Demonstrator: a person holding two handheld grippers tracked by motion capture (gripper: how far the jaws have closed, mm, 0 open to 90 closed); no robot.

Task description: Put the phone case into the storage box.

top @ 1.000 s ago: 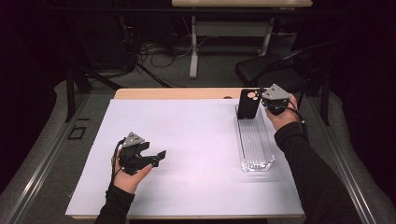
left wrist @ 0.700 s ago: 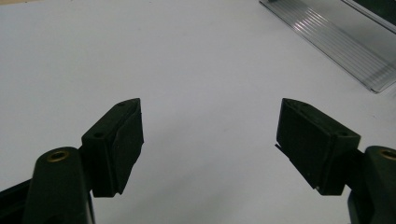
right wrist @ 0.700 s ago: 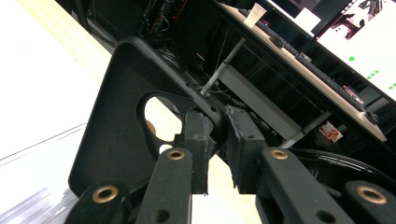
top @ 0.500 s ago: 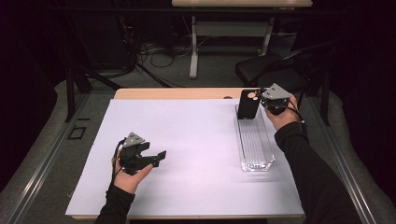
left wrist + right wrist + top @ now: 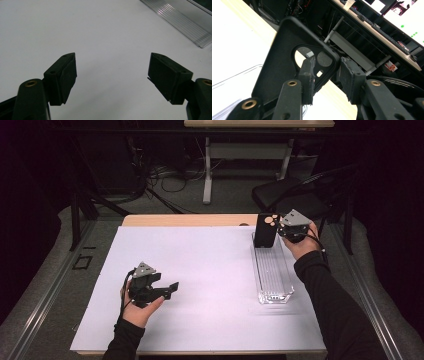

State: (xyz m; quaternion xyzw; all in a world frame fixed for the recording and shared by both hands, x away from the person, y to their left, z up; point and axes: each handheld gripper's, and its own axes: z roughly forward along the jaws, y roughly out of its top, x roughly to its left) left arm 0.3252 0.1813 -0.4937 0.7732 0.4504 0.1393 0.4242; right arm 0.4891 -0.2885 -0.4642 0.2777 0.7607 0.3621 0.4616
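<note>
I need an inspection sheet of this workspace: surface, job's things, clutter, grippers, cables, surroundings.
Surface: white sheet over a wooden table.
Job's things: black phone case, upright over the far end of a clear plastic tray.
Clutter: nothing seen.
Grippers: right gripper shut on the phone case edge by its camera cut-out; left gripper open, holding nothing, low over the sheet.
Cables: a black one trails from the left gripper; a loose bundle lies on the floor.
Surroundings: dark room, black chair, desk legs.
</note>
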